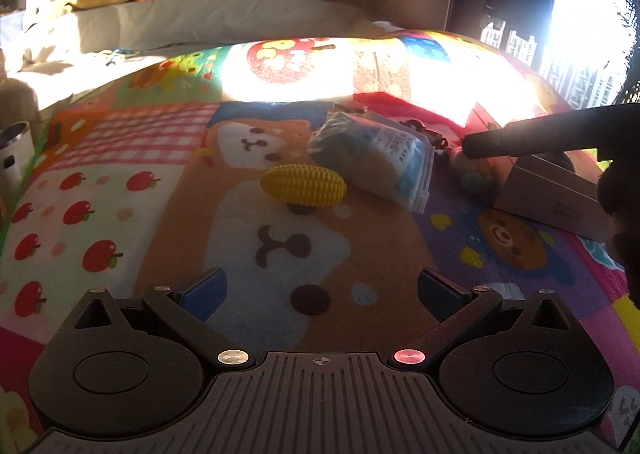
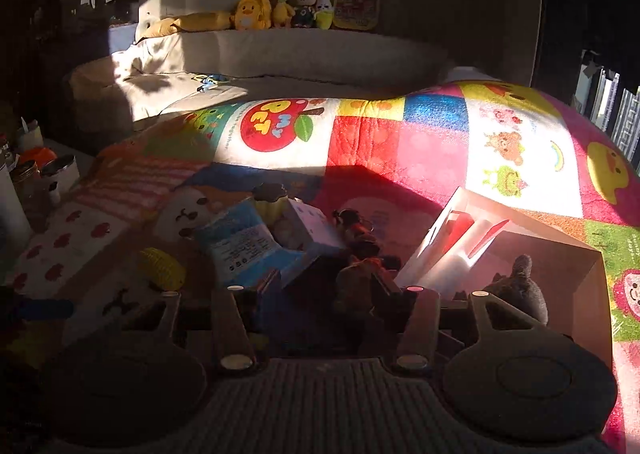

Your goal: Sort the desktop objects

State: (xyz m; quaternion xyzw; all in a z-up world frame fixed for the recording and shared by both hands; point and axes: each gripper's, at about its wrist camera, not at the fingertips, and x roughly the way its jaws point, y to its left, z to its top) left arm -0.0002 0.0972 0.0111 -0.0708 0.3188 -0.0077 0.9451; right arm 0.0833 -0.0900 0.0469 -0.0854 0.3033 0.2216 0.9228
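At the far left edge of the bench, off the cartoon-print cloth (image 1: 160, 189), stand a white cup (image 1: 16, 151) and some jars. Further in, the yellow corn toy (image 1: 303, 185) lies loose on the cloth near the middle, with nothing gripping it. The left tongs (image 1: 320, 294) hover above the cloth short of the corn, blue pads spread wide and nothing between them.

Just right of the corn, touching or nearly so, a plastic packet with blue print (image 1: 374, 159) lies slumped on its side. Beyond it is a small dark tangle, perhaps a keyring, too dim to name. The right tongs (image 2: 320, 294) reach into this cluster; deep shadow hides their tips, so I cannot tell whether they are closed on anything.

Toward the right edge sits an open cardboard box (image 2: 560, 250), with a grey plush toy (image 2: 520, 286) inside and a white and red item leaning at its left wall.

The sorting looks partly done, judging by the box contents: at least one thing is boxed, while the corn, the packet and the dark tangle remain out on the cloth.
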